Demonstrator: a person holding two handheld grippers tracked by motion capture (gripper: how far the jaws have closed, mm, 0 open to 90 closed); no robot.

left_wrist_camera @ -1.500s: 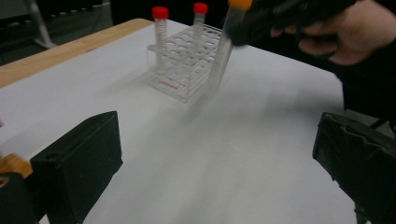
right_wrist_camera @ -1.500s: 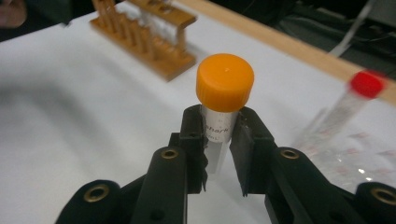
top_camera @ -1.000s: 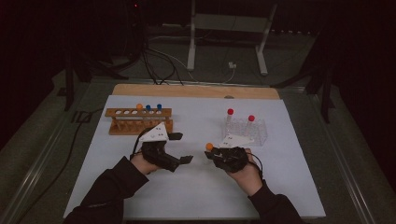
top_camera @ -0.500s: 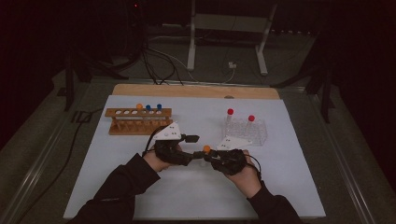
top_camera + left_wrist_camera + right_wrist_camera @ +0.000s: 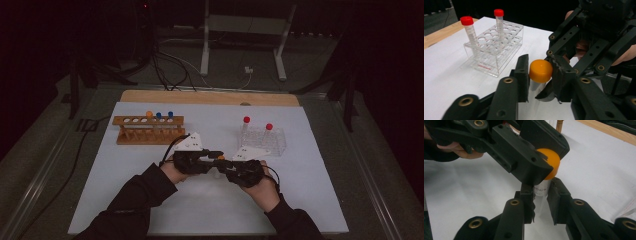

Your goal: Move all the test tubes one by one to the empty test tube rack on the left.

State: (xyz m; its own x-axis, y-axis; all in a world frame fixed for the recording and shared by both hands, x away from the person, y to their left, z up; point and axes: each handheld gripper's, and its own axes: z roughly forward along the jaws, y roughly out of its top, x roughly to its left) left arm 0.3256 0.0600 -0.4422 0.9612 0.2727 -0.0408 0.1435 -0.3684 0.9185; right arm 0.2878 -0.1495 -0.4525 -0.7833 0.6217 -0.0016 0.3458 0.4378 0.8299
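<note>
The orange-capped tube (image 5: 543,185) is held above the white surface (image 5: 320,200), near its middle, between the two tools. Its orange cap (image 5: 540,71) sits between the jaws of the left tool (image 5: 537,72), which have just been closing on it. In the left gripper view both jaws touch the cap's sides. In the right gripper view the same jaws wrap the cap from above.

The right tool (image 5: 541,195) pinches the tube's clear body just below the cap, one jaw on each side. The printed label on the tube is partly visible between them; the text is too small to read in full.

In the high view the two tools meet tip to tip, with the left hand (image 5: 172,170) and right hand (image 5: 265,192) coming in from the bottom edge.

Beyond the tools, on the person's right, stands a clear plastic rack (image 5: 265,142) holding two red-capped tubes (image 5: 469,32) upright. On the left stands a wooden rack (image 5: 147,131) carrying one orange-capped and two blue-capped tubes. The lower end of the held tube appears clear of the surface, though the jaws hide most of it.
</note>
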